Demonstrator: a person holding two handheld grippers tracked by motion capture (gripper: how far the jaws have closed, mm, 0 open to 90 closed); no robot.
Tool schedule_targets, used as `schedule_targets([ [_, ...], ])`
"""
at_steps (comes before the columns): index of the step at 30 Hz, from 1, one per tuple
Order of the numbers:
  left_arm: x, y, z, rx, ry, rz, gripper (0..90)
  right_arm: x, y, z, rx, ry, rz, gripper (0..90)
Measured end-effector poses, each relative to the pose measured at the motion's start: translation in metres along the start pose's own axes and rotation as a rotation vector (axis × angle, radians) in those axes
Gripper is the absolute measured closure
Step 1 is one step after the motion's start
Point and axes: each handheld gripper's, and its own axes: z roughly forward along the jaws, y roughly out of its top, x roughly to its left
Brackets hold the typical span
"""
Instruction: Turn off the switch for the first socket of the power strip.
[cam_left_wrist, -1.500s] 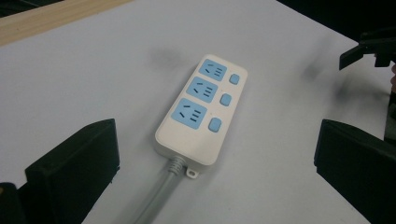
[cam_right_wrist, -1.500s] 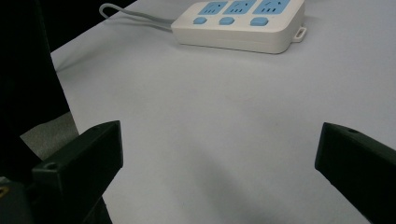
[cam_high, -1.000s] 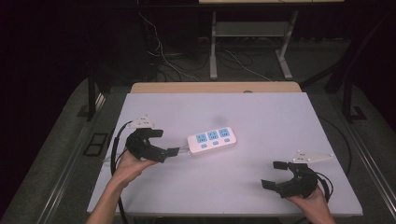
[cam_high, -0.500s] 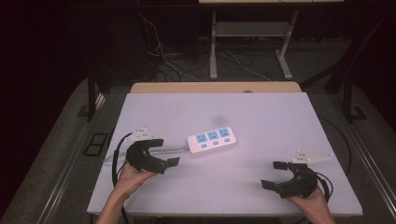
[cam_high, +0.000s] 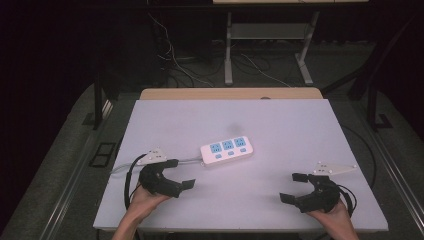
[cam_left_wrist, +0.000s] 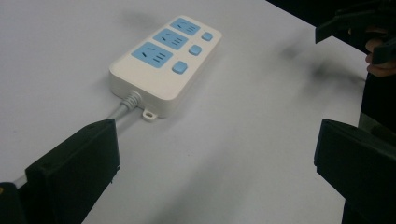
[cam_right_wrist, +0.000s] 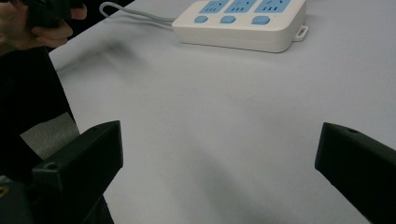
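A white power strip with three blue sockets and three blue buttons lies flat near the middle of the table, its grey cord running off to the left. My left gripper rests at the front left, open, a short way from the cord end of the strip; the cord passes by its left jaw. My right gripper sits at the front right, open and empty, with the strip well ahead of it. Bare table shows between both pairs of jaws.
The white table has a wooden strip along its far edge. Behind it, desk legs and loose cables lie on the dark floor. The other hand's gripper shows at the upper right of the left gripper view.
My left gripper has drawn back toward the front edge, away from the power strip. The right gripper and the strip have not moved.
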Motion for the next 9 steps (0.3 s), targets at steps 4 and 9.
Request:
schedule_targets([
  [4,-0.001,-0.009,0.003,-0.004,-0.012,-0.012,0.0,0.000,0.000,0.000,0.002,-0.001,0.001,0.7],
  [9,-0.001,-0.014,0.005,0.002,-0.022,-0.010,0.0,0.000,0.000,0.001,0.004,-0.001,0.002,0.7],
])
